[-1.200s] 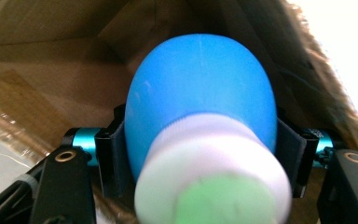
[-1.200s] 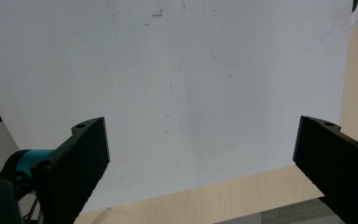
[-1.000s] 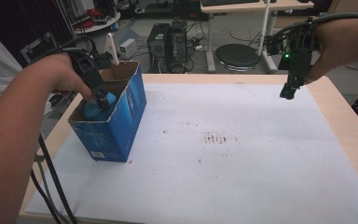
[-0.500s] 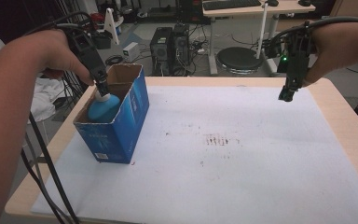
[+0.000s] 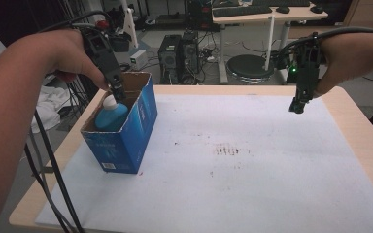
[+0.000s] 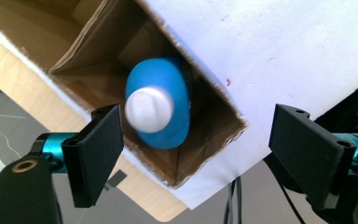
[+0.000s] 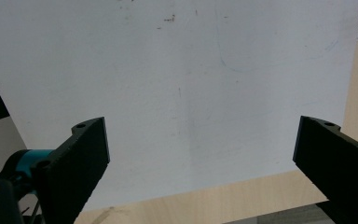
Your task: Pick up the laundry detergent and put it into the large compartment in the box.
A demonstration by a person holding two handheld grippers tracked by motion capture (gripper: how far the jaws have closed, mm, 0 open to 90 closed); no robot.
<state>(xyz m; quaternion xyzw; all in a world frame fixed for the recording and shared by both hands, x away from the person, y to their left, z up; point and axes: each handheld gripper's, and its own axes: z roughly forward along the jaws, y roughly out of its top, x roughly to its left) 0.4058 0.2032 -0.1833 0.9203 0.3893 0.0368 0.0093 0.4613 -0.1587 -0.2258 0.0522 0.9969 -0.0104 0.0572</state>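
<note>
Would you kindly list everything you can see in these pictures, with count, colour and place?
open blue cardboard box: one, blue outside, brown inside, table's left side.
blue plastic bottle with a white cap: one, upright inside the box.
white sheet: one, faintly stained, covering the tabletop.
light wooden table: one.
black round stool: one, behind the table.
left gripper: black jaws just opened, above the bottle.
right gripper: open, above the table's right side.
</note>
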